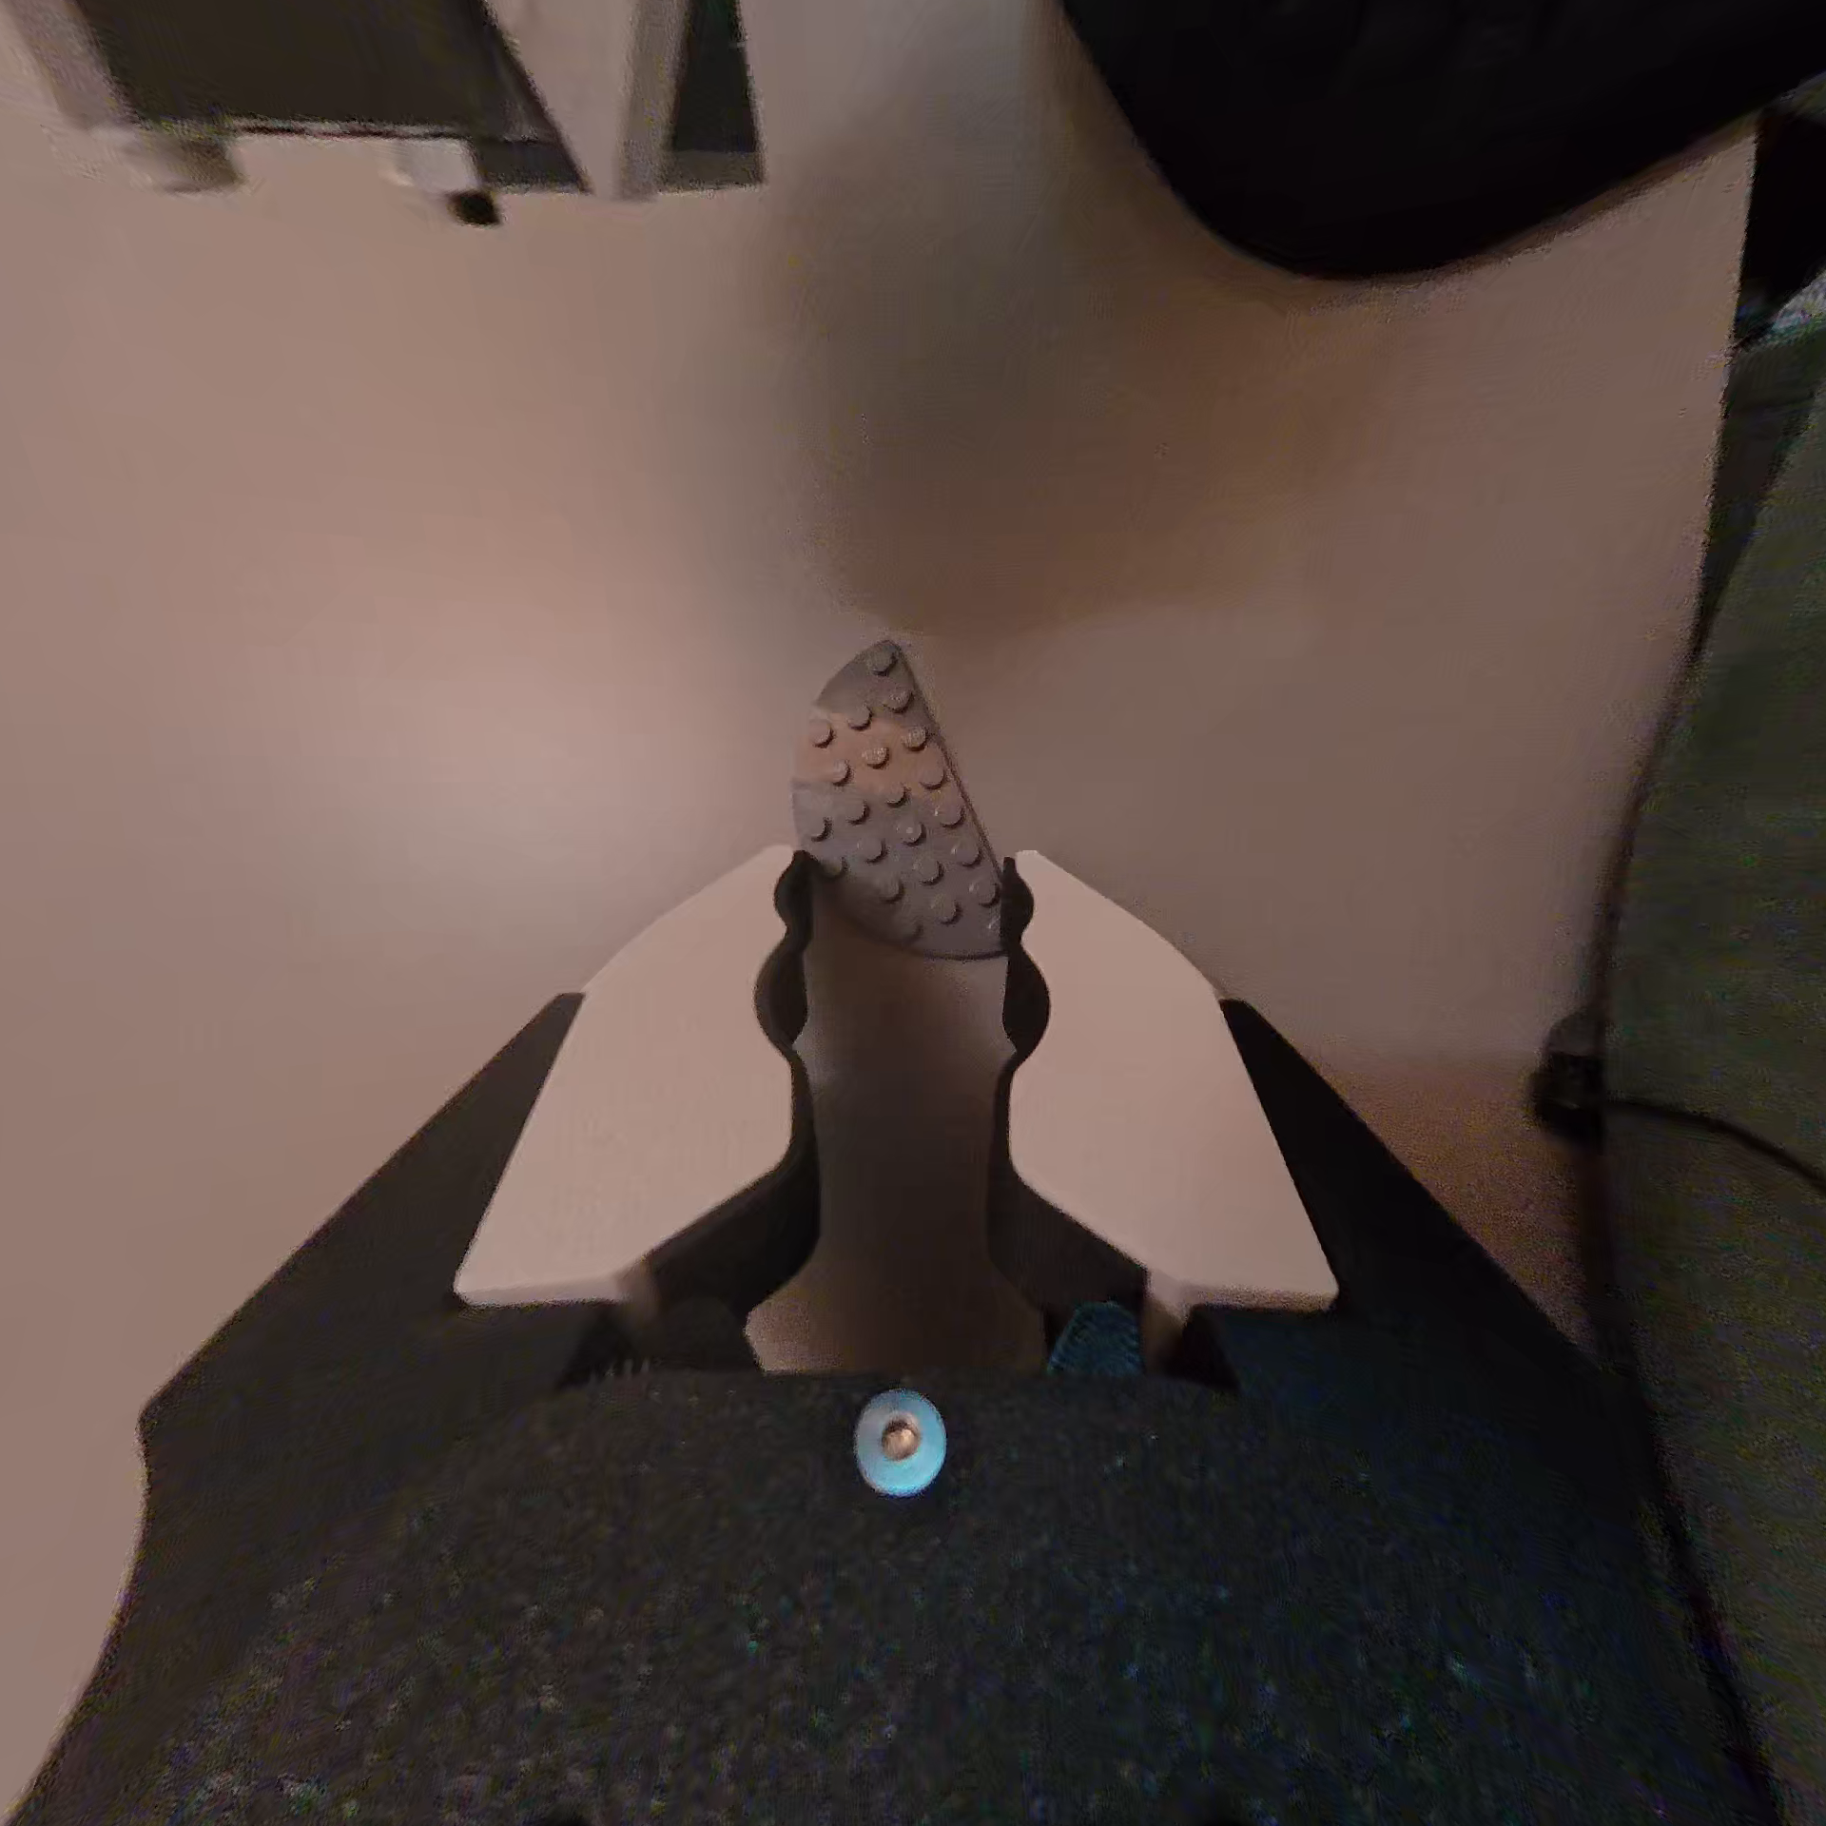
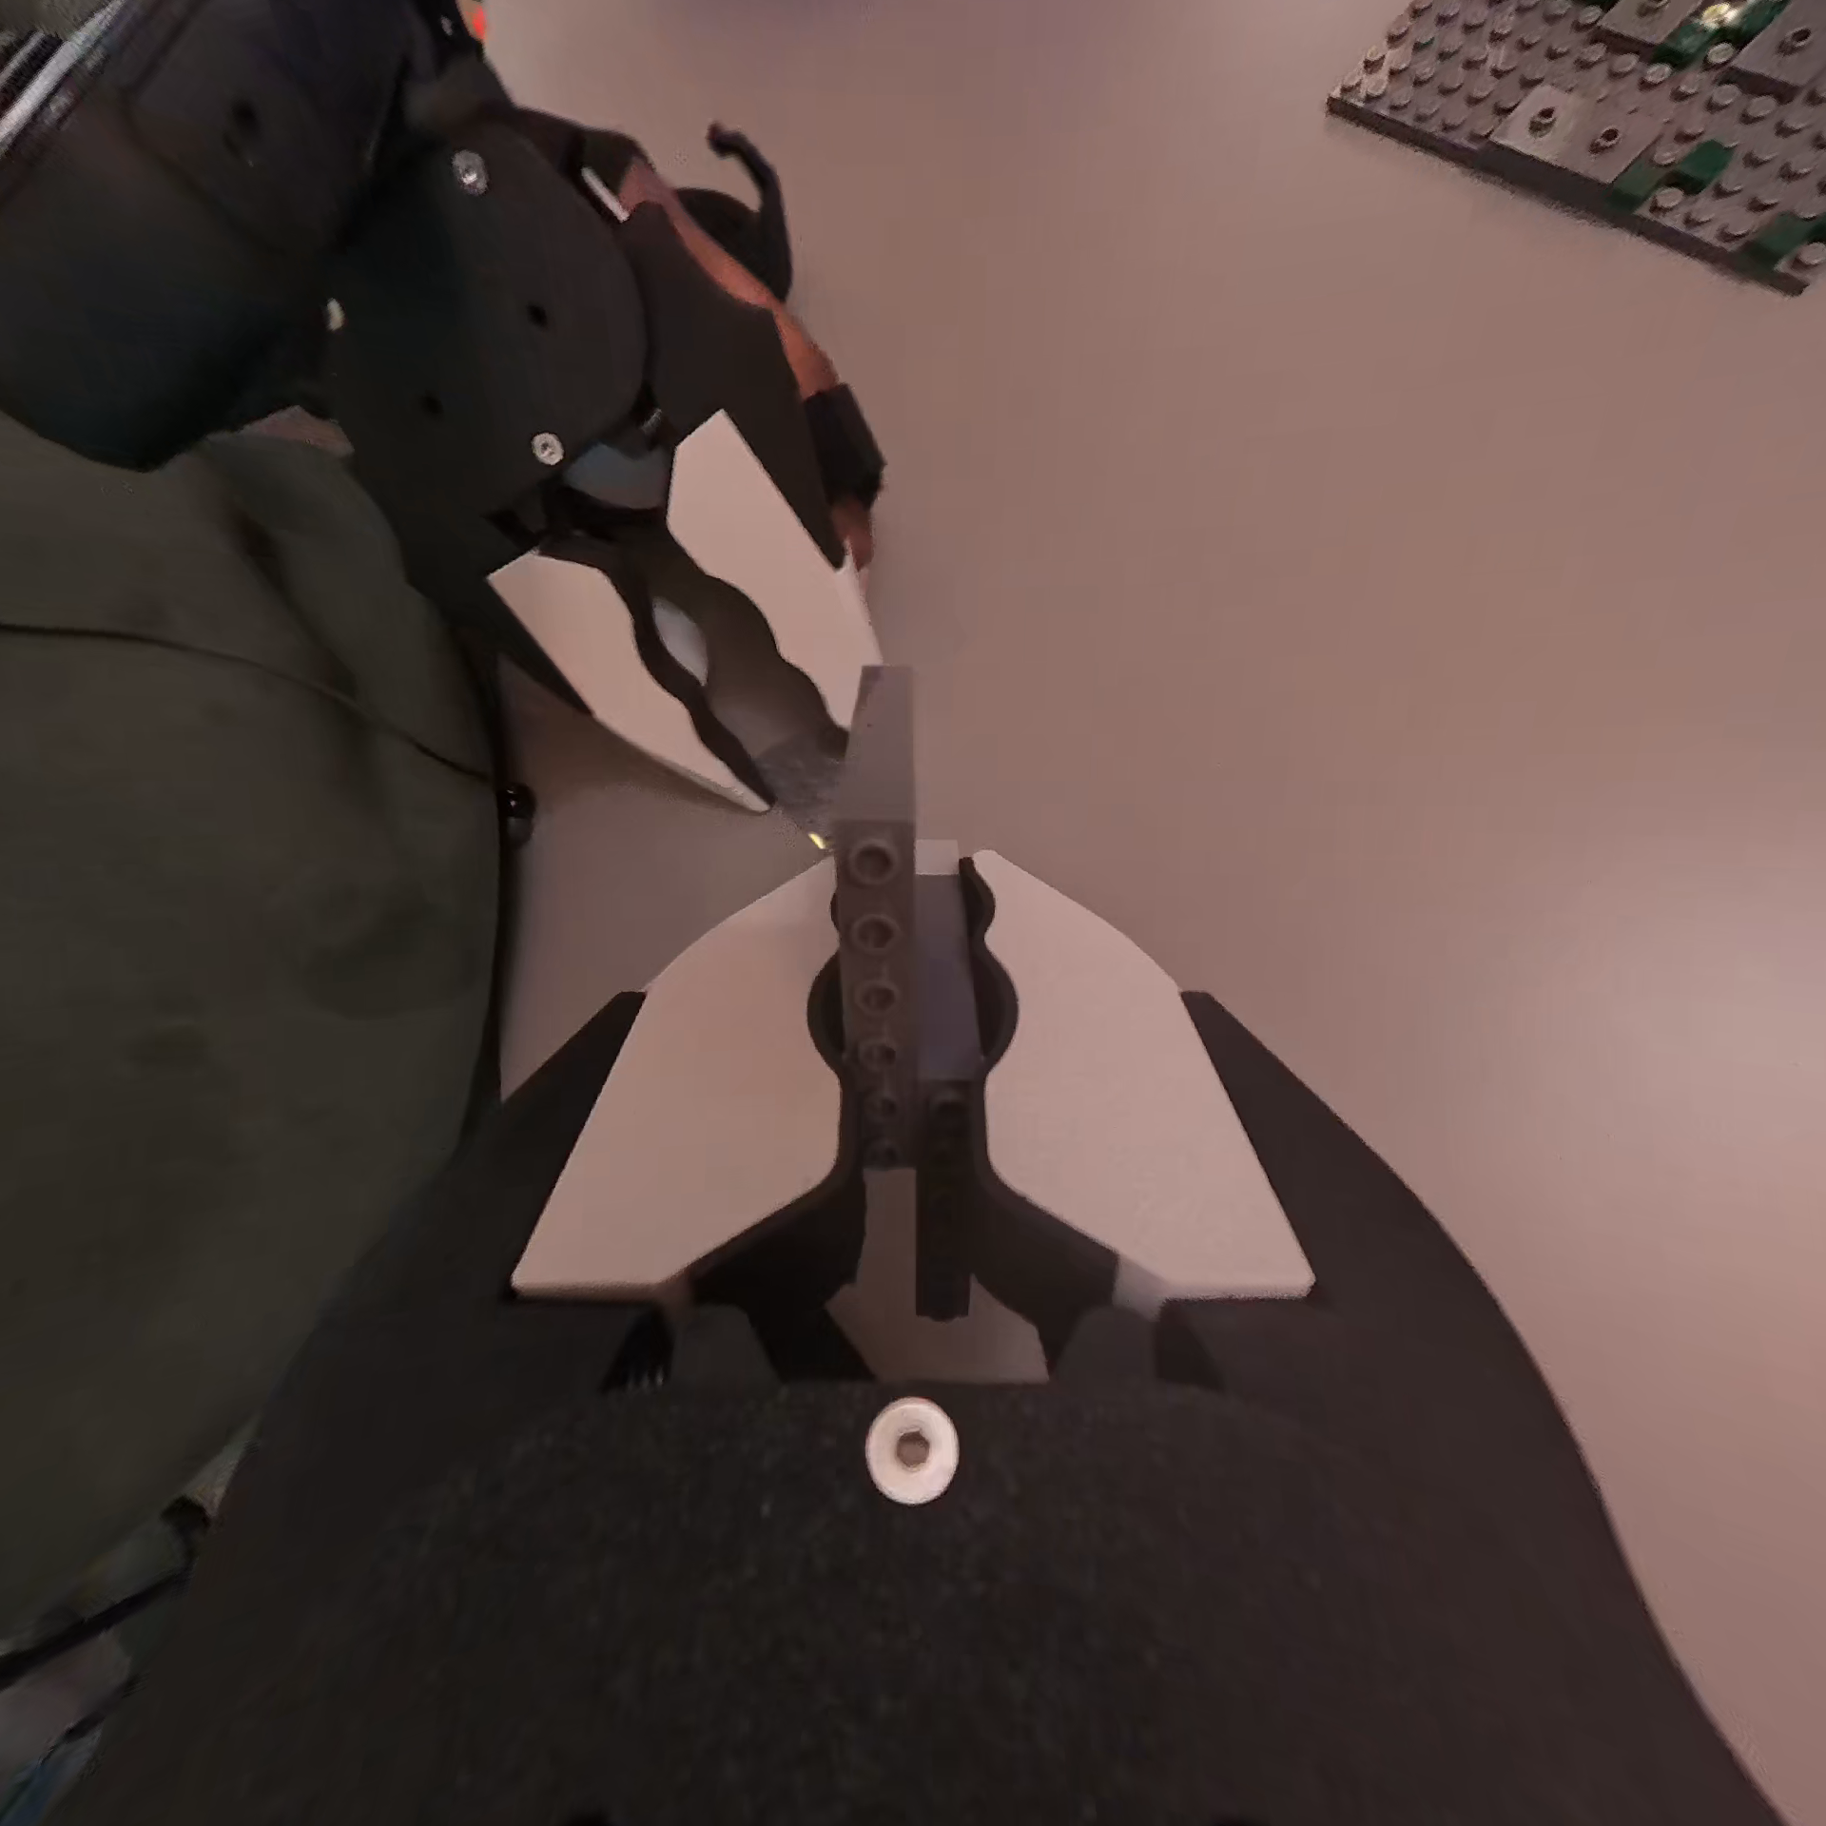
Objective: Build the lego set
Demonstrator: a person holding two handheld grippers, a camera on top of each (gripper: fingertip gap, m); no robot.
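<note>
My left gripper (image 1: 904, 870) is shut on a grey rounded studded plate (image 1: 889, 810), held by its near end above the pale table with its studs facing the camera. My right gripper (image 2: 904, 870) is shut on a long grey studded brick (image 2: 874, 939) with a darker brick (image 2: 947, 988) against its right side; the grey brick sticks out past the fingertips. In the right wrist view the left gripper (image 2: 815, 731) comes in from the upper left, and its plate (image 2: 805, 771) meets the left face of the grey brick's far end.
A dark grey baseplate (image 2: 1581, 128) with green and dark pieces on it lies on the table at the far right. A person's dark green garment (image 2: 198, 889) fills the left side and shows in the left wrist view (image 1: 1729, 889). Dark furniture (image 1: 346, 89) stands beyond. My hands' fingertips stand some 10 cm from each other. The dark grey baseplate (image 2: 1581, 128) sits 20 cm or so from the ends of my left fingers.
</note>
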